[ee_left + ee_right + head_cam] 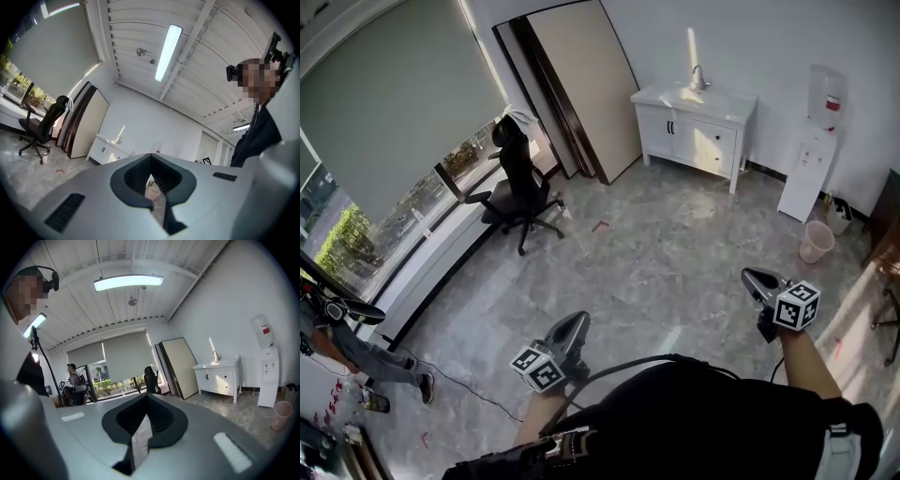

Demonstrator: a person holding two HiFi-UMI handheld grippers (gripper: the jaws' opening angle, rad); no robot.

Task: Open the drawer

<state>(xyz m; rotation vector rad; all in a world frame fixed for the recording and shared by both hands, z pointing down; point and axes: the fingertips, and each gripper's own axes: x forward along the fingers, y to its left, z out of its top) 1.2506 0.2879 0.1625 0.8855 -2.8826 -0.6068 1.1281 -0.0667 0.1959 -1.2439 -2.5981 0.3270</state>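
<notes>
My left gripper (575, 323) and right gripper (755, 278) are both pinched together and empty. The white sink cabinet (694, 127) holding the drawer stands against the far wall, well apart from me, so I'd walk in level and spread one pair of jaws before reaching its front. The grey stone-patterned floor (656, 253) between is bare, and I'd steer between the black swivel office chair (517, 187) and the pink plastic bin (815, 242).

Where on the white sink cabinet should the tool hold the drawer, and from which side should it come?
Probably at the drawer front in the right-hand part of the white cabinet, beside the dark door handles. Come level from the room side: the front faces the floor, so it should pull straight out. Any pull on it is too small to see.
</notes>
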